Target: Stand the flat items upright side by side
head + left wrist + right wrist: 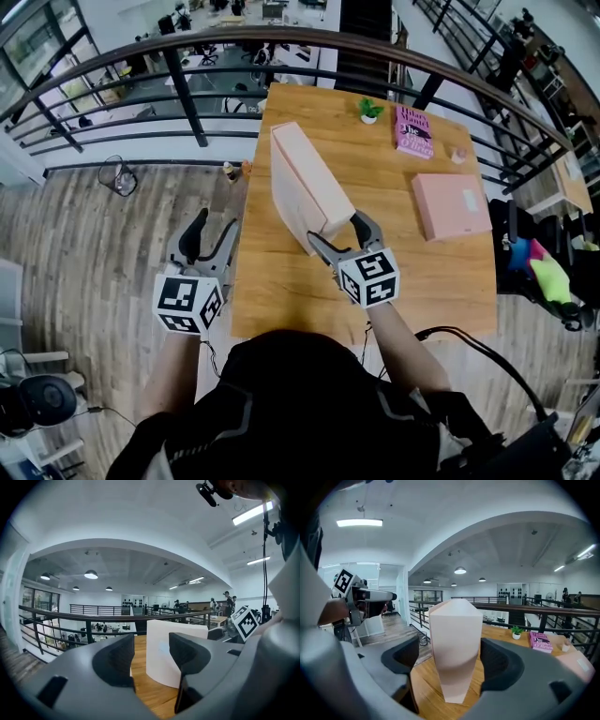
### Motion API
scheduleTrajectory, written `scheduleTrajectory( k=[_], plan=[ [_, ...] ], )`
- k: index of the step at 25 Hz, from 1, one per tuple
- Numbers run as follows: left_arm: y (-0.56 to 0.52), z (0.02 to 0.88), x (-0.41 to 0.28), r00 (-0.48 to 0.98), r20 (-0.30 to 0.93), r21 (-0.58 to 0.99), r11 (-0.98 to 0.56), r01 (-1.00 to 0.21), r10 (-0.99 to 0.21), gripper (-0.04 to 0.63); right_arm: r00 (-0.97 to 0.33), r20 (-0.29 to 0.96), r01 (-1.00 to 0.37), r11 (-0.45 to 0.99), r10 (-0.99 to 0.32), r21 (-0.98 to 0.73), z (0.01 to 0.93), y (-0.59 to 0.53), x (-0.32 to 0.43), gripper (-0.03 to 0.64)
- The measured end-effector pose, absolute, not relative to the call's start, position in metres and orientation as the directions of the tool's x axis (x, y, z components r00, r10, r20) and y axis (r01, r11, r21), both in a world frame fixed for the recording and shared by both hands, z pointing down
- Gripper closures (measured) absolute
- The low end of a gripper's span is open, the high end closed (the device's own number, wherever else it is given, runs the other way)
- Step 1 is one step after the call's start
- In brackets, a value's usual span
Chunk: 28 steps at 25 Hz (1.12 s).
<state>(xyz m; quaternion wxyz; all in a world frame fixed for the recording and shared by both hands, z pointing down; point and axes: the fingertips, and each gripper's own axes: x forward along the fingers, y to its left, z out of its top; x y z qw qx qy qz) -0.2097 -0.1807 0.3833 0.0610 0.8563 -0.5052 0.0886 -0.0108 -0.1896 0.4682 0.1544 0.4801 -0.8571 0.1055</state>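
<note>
A tall pale pink box (pixel 305 183) stands upright on its edge on the left half of the wooden table (pixel 281 291). My right gripper (pixel 339 234) straddles its near end. In the right gripper view the box (pixel 454 634) sits between the pads with a gap on each side, so that gripper (pixel 452 660) is open. A second pink box (pixel 451 204) lies flat at the table's right. My left gripper (pixel 208 239) hovers off the table's left edge, over the floor, open and empty. In its own view the left gripper (pixel 152 660) faces the upright box (pixel 159 653) from some way off.
A pink book (pixel 413 130) lies flat at the back right, beside a small potted plant (pixel 369 111) and a small pinkish object (pixel 458 156). A dark railing (pixel 187 94) curves behind the table. Wooden floor lies to the left.
</note>
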Motion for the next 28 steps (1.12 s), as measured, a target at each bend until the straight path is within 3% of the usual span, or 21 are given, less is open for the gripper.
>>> scheduleTrajectory(
  k=[4, 10, 28],
  plan=[
    [-0.178, 0.386, -0.217, 0.479, 0.226, 0.013, -0.489, -0.872, -0.848, 0.347, -0.458, 0.366, -0.877, 0.479, -0.81, -0.038, 0.473, -0.191, -0.011, 0.207],
    [-0.179, 0.388, -0.227, 0.491, 0.231, 0.025, -0.499, -0.866, -0.84, 0.347, -0.391, 0.365, -0.916, 0.397, -0.845, -0.06, 0.479, -0.199, -0.008, 0.315],
    [-0.175, 0.387, -0.309, 0.447, 0.217, -0.008, -0.459, -0.888, -0.868, 0.357, -0.127, 0.379, -0.989, 0.086, -0.916, -0.123, 0.48, -0.257, -0.08, 0.318]
  ],
)
